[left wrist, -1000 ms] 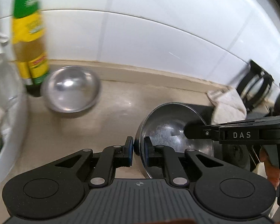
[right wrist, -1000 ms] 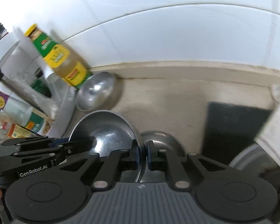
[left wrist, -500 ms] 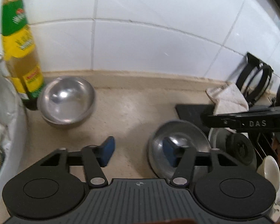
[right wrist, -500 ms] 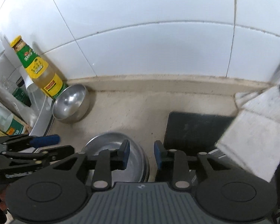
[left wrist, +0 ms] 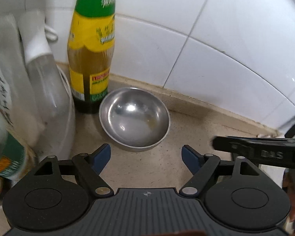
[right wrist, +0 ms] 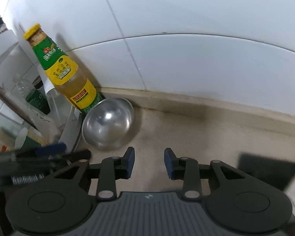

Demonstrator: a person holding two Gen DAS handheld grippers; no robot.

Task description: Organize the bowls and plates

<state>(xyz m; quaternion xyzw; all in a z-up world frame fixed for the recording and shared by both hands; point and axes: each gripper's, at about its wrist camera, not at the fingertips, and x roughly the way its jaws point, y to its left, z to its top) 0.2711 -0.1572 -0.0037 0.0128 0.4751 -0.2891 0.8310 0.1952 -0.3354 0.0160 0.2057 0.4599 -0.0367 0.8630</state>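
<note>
Hovering with fingers wide apart, the left gripper [left wrist: 146, 155] and right gripper [right wrist: 149, 162] are facing the steel bowl [left wrist: 134, 119] beside the bottle [left wrist: 91, 59].

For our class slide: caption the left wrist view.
Open left gripper faces a steel bowl on the counter, beside a sauce bottle.

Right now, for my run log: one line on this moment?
left gripper: open, empty | right gripper: open, empty | round steel bowl: on counter beside yellow-labelled bottle
</note>
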